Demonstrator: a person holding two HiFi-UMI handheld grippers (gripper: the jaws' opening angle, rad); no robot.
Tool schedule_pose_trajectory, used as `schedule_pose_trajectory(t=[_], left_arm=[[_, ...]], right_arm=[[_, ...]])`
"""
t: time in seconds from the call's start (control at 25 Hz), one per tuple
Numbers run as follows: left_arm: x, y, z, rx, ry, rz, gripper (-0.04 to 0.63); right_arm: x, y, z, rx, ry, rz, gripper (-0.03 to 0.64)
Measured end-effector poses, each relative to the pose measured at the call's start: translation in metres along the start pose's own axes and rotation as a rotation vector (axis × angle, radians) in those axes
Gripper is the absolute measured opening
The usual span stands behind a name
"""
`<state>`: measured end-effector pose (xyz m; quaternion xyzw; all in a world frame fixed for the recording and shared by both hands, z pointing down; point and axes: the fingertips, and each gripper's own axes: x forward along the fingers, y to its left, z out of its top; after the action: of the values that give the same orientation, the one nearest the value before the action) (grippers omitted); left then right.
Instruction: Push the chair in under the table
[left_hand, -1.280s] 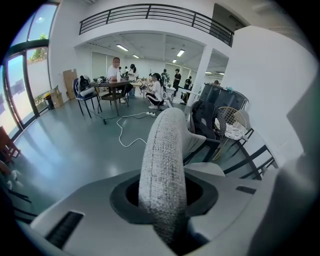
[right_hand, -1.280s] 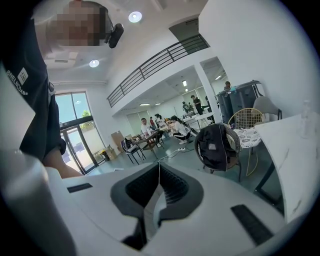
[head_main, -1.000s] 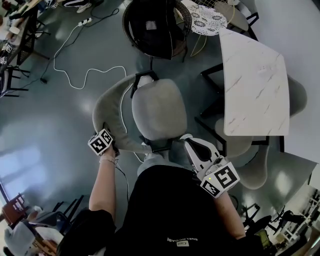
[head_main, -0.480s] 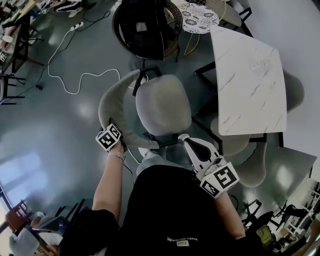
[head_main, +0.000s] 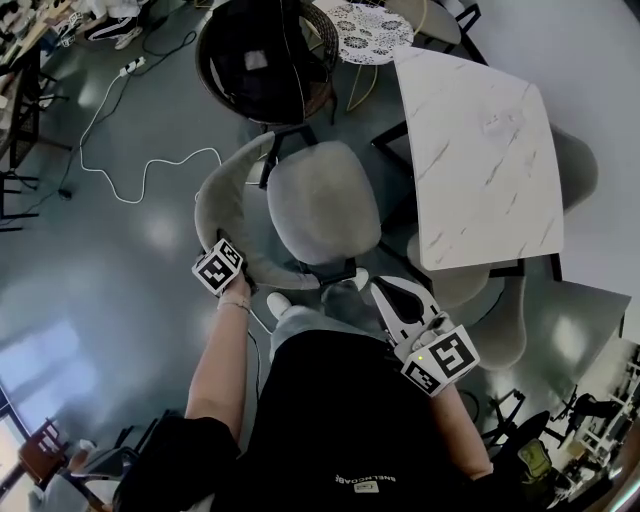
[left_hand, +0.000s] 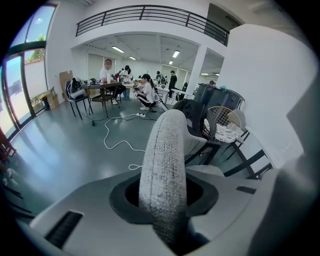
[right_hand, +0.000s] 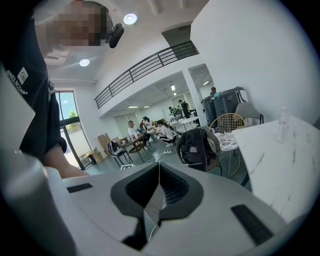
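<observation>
A grey upholstered chair (head_main: 322, 205) with a curved backrest (head_main: 222, 205) stands just left of the white marble table (head_main: 480, 160), its seat edge close to the table's black legs. My left gripper (head_main: 228, 272) is shut on the backrest's rim, and in the left gripper view the padded rim (left_hand: 162, 165) fills the gap between the jaws. Shut and empty, my right gripper (head_main: 388, 295) hovers near the seat's front right corner. In the right gripper view its jaws (right_hand: 159, 192) meet with nothing between them, and the table (right_hand: 280, 165) lies to the right.
A black wicker chair (head_main: 265, 60) with a dark garment stands beyond the grey chair, beside a small lace-topped table (head_main: 365, 30). A white cable (head_main: 130, 170) trails over the floor at left. Other grey chairs (head_main: 575, 165) (head_main: 500, 320) sit at the marble table. People sit at far desks (left_hand: 115, 82).
The chair has slid toward the marble table with my left gripper on its backrest, and the gap between seat and table has narrowed. My right gripper has shifted a little alongside.
</observation>
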<state>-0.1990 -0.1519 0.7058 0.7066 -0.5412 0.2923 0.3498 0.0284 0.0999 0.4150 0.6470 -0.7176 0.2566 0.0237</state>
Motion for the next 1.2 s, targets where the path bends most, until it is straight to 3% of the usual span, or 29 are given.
schedule_pose_trajectory(t=[0.8,1.2], left_arm=[[0.044,-0.124,0.023,0.022,-0.035,-0.069,0.107],[0.062,-0.145,0.041,0.067,-0.045,-0.073,0.107]], right_arm=[[-0.022,-0.055,-0.004,0.016,0.023,-0.042,0.014],[-0.03,-0.081,-0.008,0.047,0.034,-0.056,0.014]])
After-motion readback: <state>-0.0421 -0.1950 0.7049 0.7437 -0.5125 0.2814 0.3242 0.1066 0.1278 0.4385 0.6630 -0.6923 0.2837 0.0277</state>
